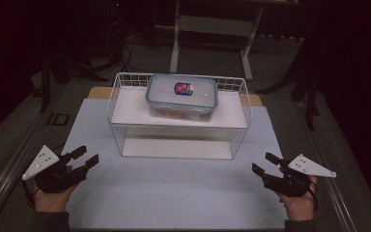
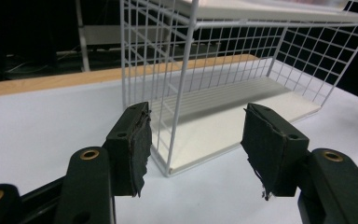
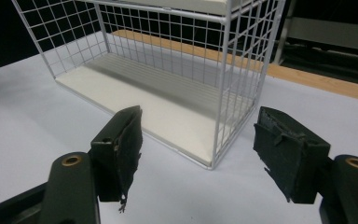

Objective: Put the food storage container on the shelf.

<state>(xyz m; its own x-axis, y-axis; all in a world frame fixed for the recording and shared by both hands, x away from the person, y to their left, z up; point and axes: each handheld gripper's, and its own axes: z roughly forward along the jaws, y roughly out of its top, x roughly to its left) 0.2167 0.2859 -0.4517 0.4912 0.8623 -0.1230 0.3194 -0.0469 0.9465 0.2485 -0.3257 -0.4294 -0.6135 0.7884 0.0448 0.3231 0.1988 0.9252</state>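
Note:
A white wire rack [image 1: 125,128] stands at the middle back of the white table sheet [image 1: 174,193]. On its upper shelf rests a clear lidded food box [image 1: 182,96] with a blue rim and a red-and-blue label. My left gripper [image 1: 85,156] lies low at the front left, open, nothing between its jaws. My right gripper [image 1: 264,163] mirrors it at the front right, also open and empty. In the left gripper view the rack's near corner post [image 2: 179,93] rises beyond the open left gripper [image 2: 193,147]. The right gripper view shows the other corner [image 3: 221,93] past the open right gripper [image 3: 198,154].
The rack's lower shelf [image 1: 174,147] is bare. A wooden table edge [image 1: 99,92] shows behind the sheet. A metal frame stand [image 1: 212,29] and dark tripod legs [image 1: 48,72] stand on the floor beyond.

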